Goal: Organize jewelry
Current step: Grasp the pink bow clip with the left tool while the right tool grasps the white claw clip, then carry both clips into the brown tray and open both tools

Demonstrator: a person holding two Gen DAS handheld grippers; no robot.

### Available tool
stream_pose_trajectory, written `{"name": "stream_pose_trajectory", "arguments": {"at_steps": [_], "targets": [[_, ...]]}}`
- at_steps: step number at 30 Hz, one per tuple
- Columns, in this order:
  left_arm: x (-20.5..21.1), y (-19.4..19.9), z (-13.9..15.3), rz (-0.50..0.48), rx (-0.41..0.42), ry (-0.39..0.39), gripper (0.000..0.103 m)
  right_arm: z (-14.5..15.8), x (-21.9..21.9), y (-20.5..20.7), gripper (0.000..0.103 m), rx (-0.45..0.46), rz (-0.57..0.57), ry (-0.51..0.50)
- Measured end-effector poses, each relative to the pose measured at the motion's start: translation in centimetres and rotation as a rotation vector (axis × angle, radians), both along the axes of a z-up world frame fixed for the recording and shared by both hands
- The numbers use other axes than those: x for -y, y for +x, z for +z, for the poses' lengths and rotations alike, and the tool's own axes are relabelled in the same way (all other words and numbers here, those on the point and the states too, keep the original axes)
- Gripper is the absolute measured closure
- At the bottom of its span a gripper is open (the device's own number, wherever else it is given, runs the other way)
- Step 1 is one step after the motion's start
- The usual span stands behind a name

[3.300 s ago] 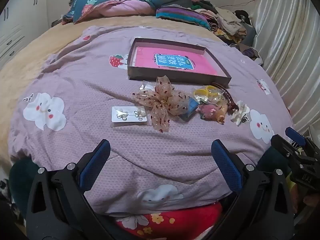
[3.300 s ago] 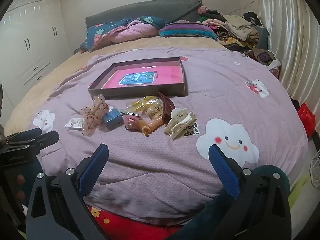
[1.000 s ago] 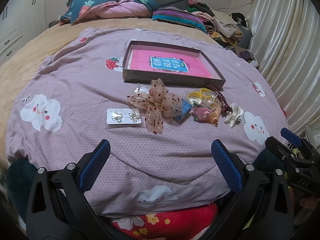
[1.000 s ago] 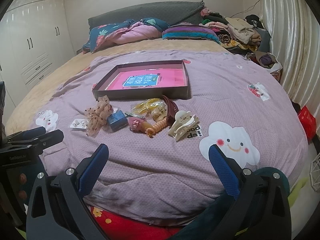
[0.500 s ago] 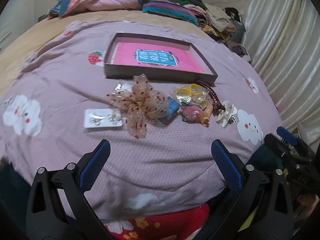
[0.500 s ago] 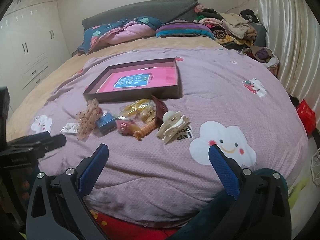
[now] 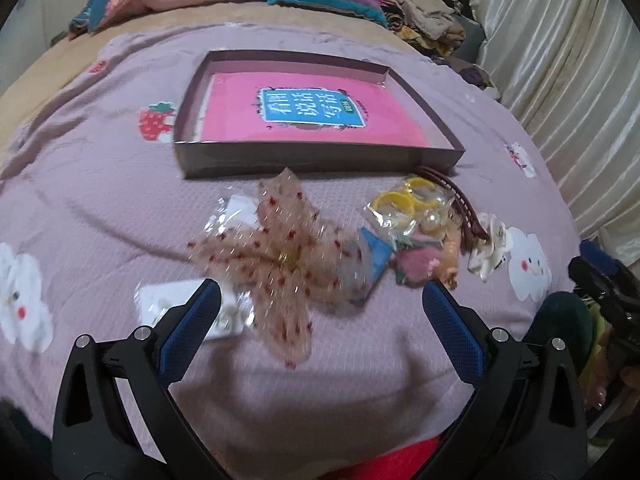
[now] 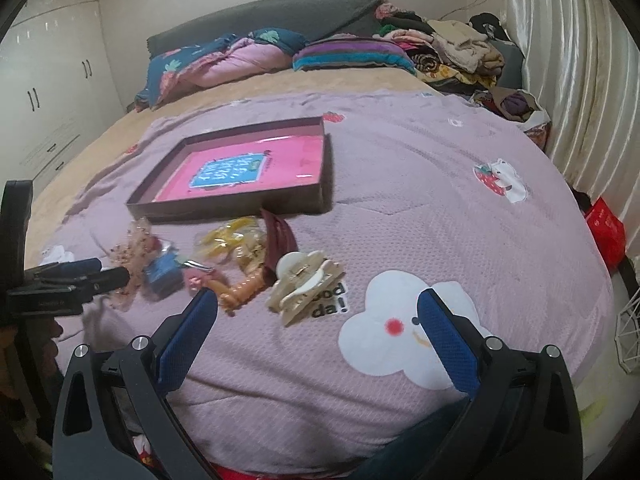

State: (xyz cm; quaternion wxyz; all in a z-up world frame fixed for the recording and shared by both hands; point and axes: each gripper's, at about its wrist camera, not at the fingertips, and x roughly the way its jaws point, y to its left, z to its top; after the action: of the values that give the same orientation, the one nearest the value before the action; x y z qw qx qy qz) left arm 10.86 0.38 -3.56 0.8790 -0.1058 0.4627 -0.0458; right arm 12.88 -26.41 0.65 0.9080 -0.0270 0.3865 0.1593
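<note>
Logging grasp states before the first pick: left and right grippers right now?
Left gripper: open, holding nothing, above the dotted bow.
Right gripper: open, empty.

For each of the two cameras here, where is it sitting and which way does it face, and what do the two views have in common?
Left wrist: on the left hand-held gripper, low over the bed's near edge, facing the sheer bow and box tray; both its blue fingers show, open.
Right wrist: on the right hand-held gripper, facing the cream claw clip; its fingers show, open.
Shared: tray, accessory pile, purple blanket; each view shows the other gripper at its edge.
</note>
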Motion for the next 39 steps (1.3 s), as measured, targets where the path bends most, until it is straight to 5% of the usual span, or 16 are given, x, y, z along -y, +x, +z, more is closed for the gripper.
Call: {"name": "stream_pose_trajectory", "arguments": {"at_steps": [7,14,18,22,27,31,39], "targets": [[-1.1,1.6,-1.6,-0.006,-0.042,-0.017,0.037,-2.0,0.5,2.0,0.004,-0.06,-0.027,-0.001],[-1.2,2.1,-1.8,-0.033,-0.018,-0.045,0.081,-3.7,-0.5,3.8,0.004,-0.117,-0.012,0.001],[-0.9,2.4,-1.0,-0.049,0.006,-0.026,0.093,-4.9,-1.4,4.9,0.004,-0.153,-0.007,-0.004],[-1.0,2.8,-0.6,-0.048,0.019,-0.037,0.096,-5.7,-1.7,6.0,0.008,-0.192,-0.008,0.054],[-1.2,3.3,0.3,-0.049,0.047,-0.058,0.098,-6.8,-2.1,7.2,0.055,-0.252,0.01,0.11],[-1.2,3.8,1.3,-0.051,0.068,-0.05,0.103,-6.3,-1.5,6.6,0.072,-0.213,0.016,0.127],[-1.3,4.7,3.0,-0.055,0.107,-0.059,0.103,-3.9,0.5,5.8,0.074,-0.067,-0.034,0.085]]}}
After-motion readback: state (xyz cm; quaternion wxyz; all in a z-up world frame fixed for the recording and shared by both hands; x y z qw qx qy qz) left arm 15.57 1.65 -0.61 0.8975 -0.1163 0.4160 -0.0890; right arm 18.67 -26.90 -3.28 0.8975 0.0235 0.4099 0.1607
